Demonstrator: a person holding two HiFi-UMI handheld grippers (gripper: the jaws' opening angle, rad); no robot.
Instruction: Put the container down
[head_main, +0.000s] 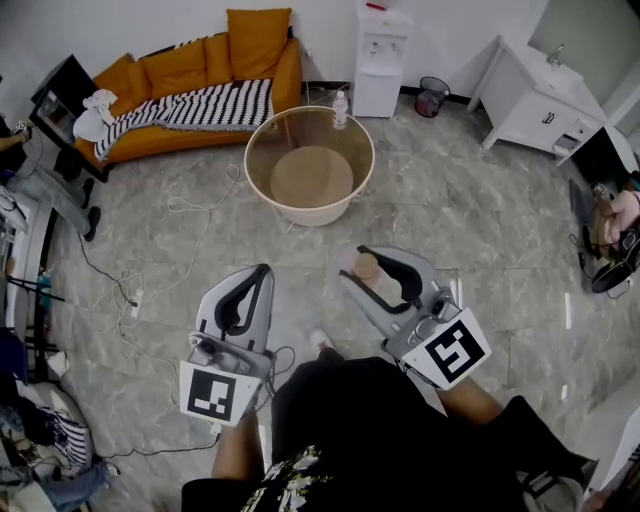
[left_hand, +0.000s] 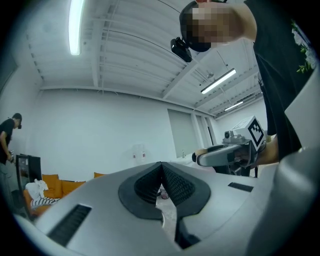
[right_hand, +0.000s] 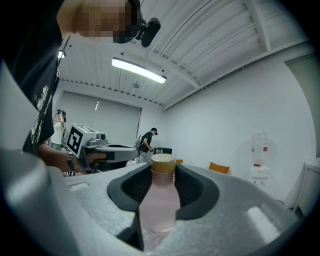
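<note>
Right gripper view: the right gripper (right_hand: 162, 172) is seen clamped on a pale pink container (right_hand: 159, 202), held level above the floor (head_main: 480, 230), long axis along the jaws, tan cap (right_hand: 162, 162) pointed forward; the left gripper (left_hand: 161, 175) is closed, empty

Left of the round glass surface (head_main: 290, 125) stands an orange sofa (head_main: 190, 70); behind it a white water dispenser (head_main: 381, 60); right of it a white cabinet (head_main: 535, 100).

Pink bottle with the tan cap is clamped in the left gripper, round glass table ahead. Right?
No. The pink bottle is clamped in the right gripper, as the right gripper view shows; the left gripper is shut on nothing. The round glass table is ahead.
</note>
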